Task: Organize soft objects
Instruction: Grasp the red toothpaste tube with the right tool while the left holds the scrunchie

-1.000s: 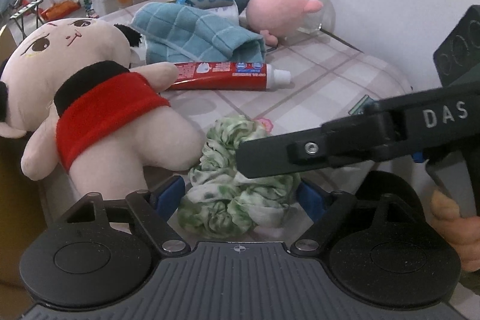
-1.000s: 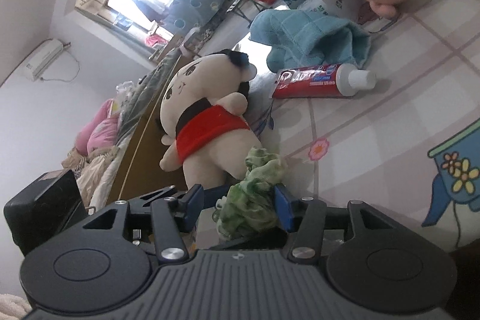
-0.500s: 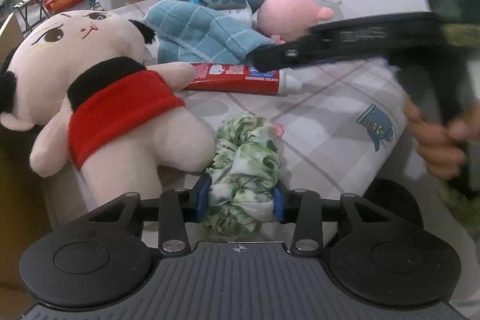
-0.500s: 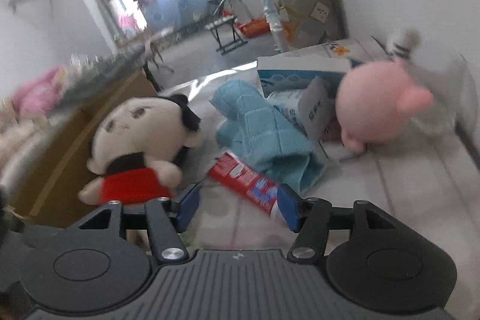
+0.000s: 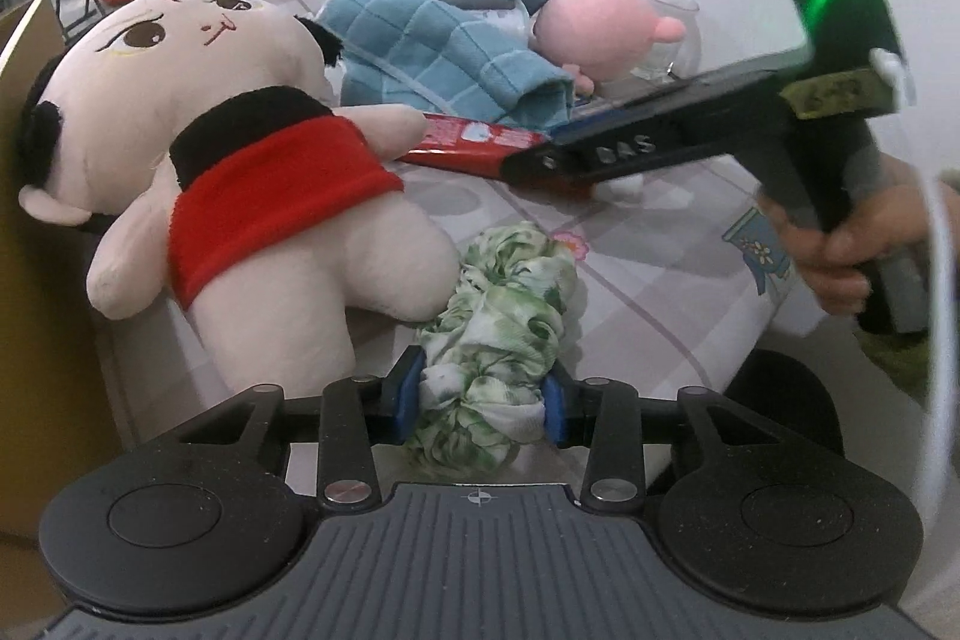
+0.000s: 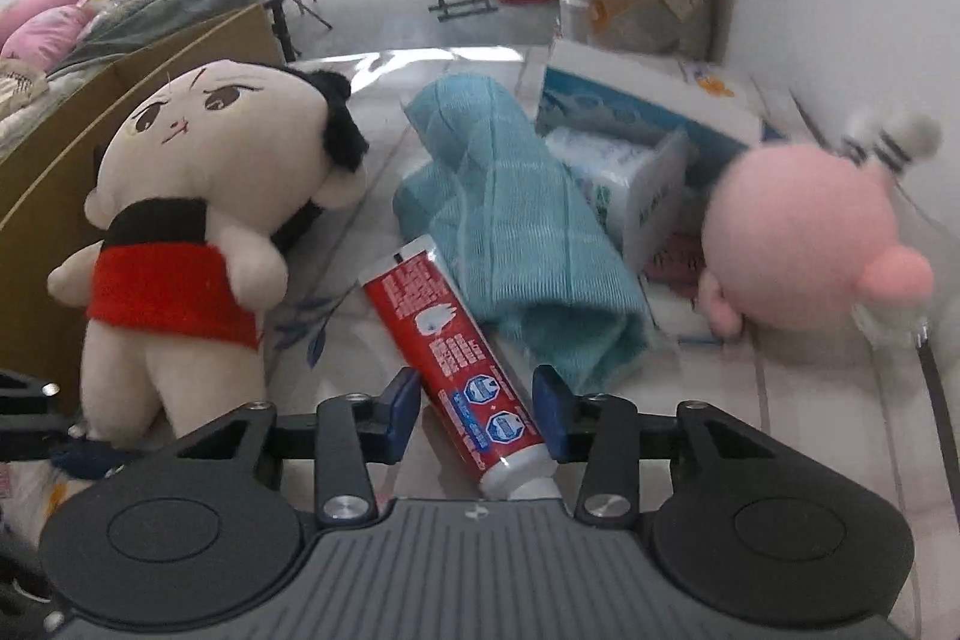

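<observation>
Left wrist: left gripper [image 5: 483, 403] jaws clamp green scrunchie [image 5: 507, 328]; right gripper [image 6: 474, 409] jaws closing, straddling toothpaste [image 6: 456, 358].

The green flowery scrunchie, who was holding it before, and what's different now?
The right gripper let go of the green-and-white fabric scrunchie and swung over to the red toothpaste tube, its jaws just closing around it, not clearly pressing yet. The left gripper closed on the scrunchie. The cream doll in red, blue towel and pink plush stayed put.
</observation>
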Motion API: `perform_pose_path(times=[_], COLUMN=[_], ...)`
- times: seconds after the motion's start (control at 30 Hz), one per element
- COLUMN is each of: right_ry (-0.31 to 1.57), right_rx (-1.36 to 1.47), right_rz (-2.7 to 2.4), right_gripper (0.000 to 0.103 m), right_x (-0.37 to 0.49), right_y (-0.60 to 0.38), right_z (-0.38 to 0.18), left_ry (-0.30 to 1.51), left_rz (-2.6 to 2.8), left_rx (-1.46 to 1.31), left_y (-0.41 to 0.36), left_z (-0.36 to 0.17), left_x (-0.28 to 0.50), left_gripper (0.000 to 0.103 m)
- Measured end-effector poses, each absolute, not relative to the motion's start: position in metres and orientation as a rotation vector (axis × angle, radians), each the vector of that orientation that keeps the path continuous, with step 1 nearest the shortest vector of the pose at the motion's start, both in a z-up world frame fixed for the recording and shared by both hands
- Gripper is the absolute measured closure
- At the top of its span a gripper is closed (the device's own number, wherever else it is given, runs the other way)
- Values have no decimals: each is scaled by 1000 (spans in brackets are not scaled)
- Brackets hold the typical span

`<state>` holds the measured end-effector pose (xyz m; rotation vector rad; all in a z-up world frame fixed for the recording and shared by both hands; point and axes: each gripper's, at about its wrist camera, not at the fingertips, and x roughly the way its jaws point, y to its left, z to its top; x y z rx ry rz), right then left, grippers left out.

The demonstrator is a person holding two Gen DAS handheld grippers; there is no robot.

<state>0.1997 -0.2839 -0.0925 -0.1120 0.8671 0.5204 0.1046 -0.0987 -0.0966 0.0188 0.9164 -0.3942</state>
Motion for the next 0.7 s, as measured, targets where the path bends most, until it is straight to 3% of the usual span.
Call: perform_pose_path(times=[0.2,0.43,0.63,0.7], right_ry=[989,958,930,921], right_rx=[-27,-51,-80,-98], right_rz=[546,554,575,573], right_gripper=[73,70,70,72], right_x=[189,197,207,206], right_y=[-296,-288,-279,-275], right_z=[-86,-86,-90,-91], left_ry=[924,914,928,923], left_rz=[-409,-417,-409,-401], left_rx=[14,33,20,23], left_y=[-97,-102,-107,-108], left_z=[-95,-94,-98,-98], left_x=[106,107,116,117], left_gripper=[61,40,40,46])
